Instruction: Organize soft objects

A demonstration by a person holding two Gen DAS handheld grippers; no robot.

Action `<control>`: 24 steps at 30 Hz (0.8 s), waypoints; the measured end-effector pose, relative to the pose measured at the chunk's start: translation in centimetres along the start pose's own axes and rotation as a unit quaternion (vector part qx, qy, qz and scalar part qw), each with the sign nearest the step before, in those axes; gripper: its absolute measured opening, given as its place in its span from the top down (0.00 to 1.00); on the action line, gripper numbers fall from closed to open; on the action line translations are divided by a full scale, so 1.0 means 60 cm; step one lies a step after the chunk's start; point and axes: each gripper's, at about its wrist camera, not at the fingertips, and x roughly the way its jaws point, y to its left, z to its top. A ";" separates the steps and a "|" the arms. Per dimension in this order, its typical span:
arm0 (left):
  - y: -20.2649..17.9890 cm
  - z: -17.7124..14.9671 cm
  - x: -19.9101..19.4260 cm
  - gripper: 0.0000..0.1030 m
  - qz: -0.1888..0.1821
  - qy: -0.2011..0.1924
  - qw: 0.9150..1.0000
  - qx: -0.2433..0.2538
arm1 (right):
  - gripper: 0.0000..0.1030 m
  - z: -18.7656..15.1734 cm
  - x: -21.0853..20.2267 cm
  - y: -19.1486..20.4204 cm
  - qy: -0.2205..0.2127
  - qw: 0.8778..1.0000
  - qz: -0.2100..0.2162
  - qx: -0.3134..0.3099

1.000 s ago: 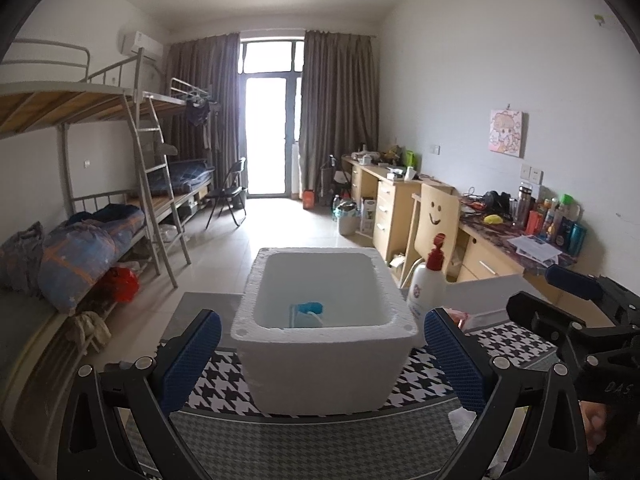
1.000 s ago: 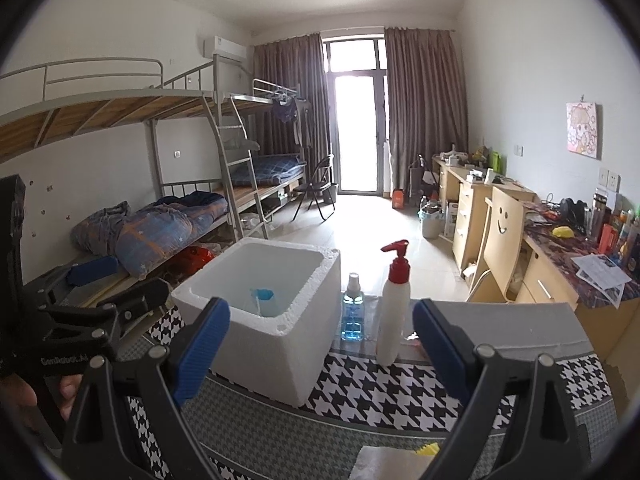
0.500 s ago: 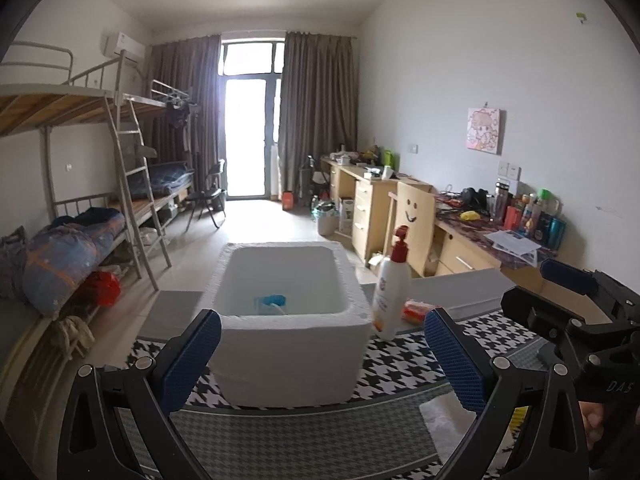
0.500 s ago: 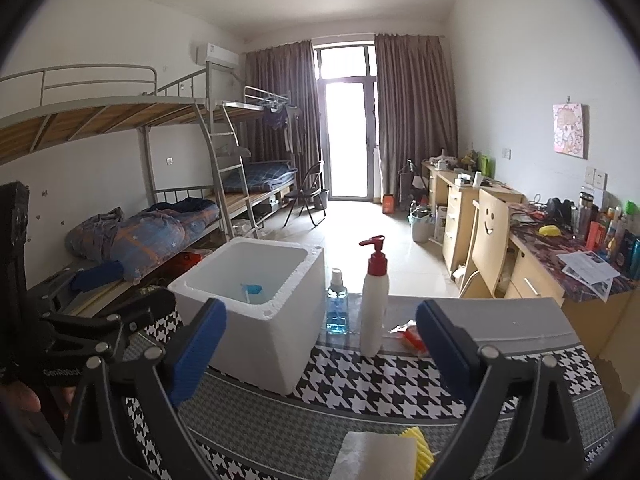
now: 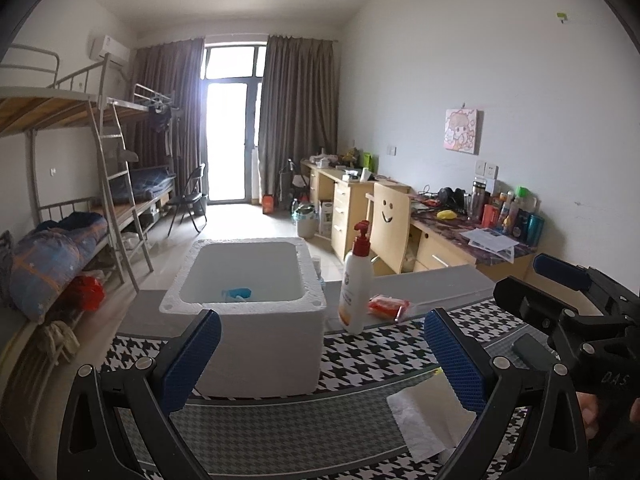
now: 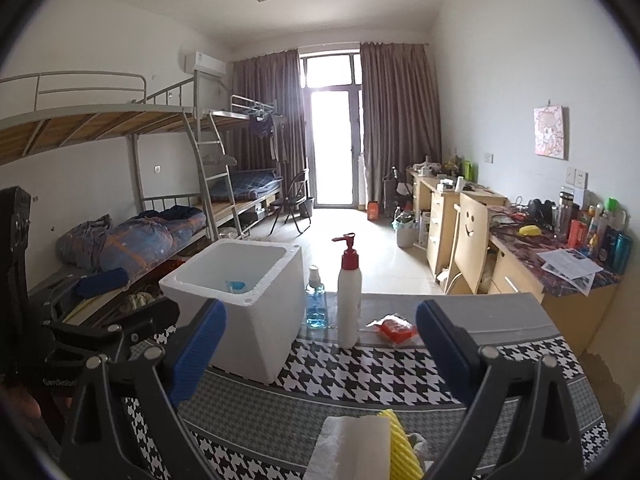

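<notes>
A white foam box (image 5: 256, 312) stands on the houndstooth table cloth (image 5: 360, 364), with a blue object (image 5: 237, 293) inside. It also shows in the right wrist view (image 6: 248, 304). A white paper towel (image 5: 428, 416) lies near my left gripper (image 5: 320, 356), which is open and empty. The towel (image 6: 352, 448) and a yellow sponge (image 6: 400, 448) lie just under my right gripper (image 6: 320, 356), also open and empty. A red soft packet (image 5: 388, 305) lies behind the lotion bottle (image 5: 356, 280).
A small blue-liquid bottle (image 6: 316, 300) stands between the box and the lotion bottle (image 6: 348, 292). Bunk beds (image 6: 140, 216) run along the left wall and desks (image 6: 520, 256) with a chair along the right. My right gripper shows at the right of the left wrist view (image 5: 568, 304).
Both grippers have pulled back and shifted right. The box now sits farther left and away, and the paper towel and sponge have come into view below the fingers.
</notes>
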 end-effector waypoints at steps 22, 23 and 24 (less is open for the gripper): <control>-0.046 -0.037 -0.010 0.01 -0.041 -0.016 0.999 0.006 | 0.05 -0.048 -0.044 -0.044 -0.008 0.998 -0.053 0.021; -0.048 -0.040 -0.010 0.01 -0.041 -0.015 0.999 0.004 | 0.05 -0.052 -0.046 -0.045 -0.009 0.998 -0.057 0.020; -0.050 -0.043 -0.009 0.01 -0.042 -0.014 0.999 0.004 | 0.05 -0.057 -0.049 -0.046 -0.009 0.998 -0.060 0.019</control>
